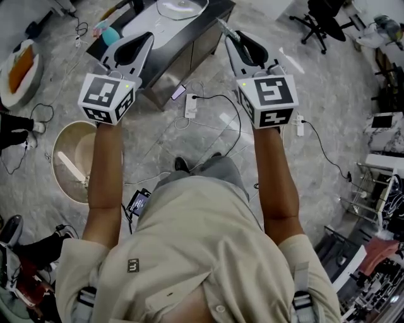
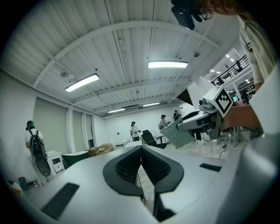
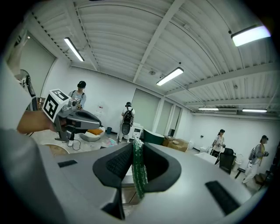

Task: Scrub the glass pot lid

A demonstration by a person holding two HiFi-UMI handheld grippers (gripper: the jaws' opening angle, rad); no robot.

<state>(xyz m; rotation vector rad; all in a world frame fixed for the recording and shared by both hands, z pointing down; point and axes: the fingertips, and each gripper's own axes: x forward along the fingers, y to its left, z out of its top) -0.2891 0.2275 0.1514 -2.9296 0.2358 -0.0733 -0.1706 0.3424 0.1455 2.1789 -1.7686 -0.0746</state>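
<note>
— Where does the glass pot lid (image 1: 182, 9) sit?
— At twelve o'clock in the head view, on the dark table (image 1: 192, 31), beyond both grippers and touching neither.
— And the tongs?
— The right gripper (image 3: 138, 153), at one o'clock, is clamped on a green scrub pad (image 3: 140, 179). The left gripper (image 2: 141, 168), at eleven o'clock, has its jaws pressed together with nothing between them.

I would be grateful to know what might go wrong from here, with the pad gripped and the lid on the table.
The scouring pad is only pinched in the right gripper, so it may slip under pressure. The left gripper is shut and empty; the unheld glass lid may skid on the table. Cables by the feet could trip.
</note>
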